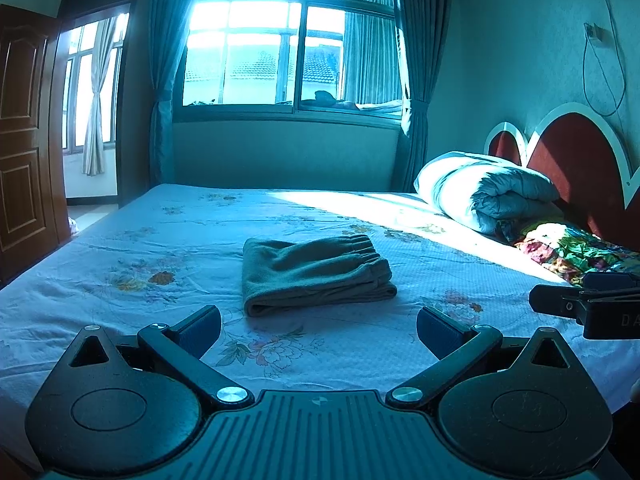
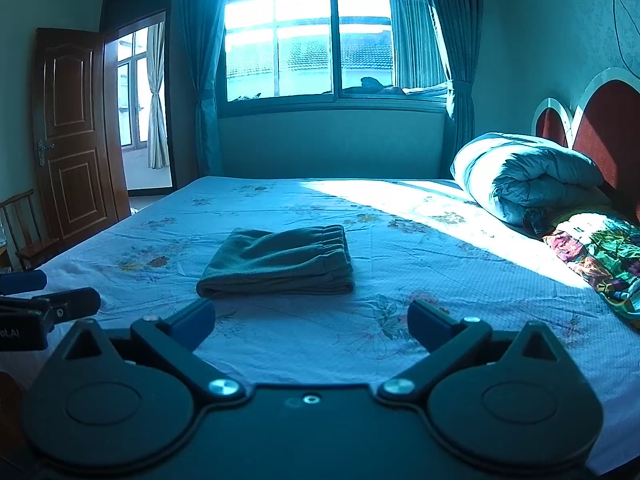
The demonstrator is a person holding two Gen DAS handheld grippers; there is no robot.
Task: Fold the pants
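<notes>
The pants (image 1: 316, 272) are lying folded in a compact stack on the bed (image 1: 120, 240), just ahead of both tongs. The left tongs (image 1: 319, 330) and right tongs (image 2: 311, 322) are gaping apart, gripping nothing, apparently because the folding looks finished.

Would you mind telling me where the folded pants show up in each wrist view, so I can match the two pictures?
Left wrist: pants just right of centre, beyond the open left gripper.
Right wrist: pants left of centre, beyond the open right gripper.
Shared landmark: rolled quilt by the headboard, at right.
</notes>
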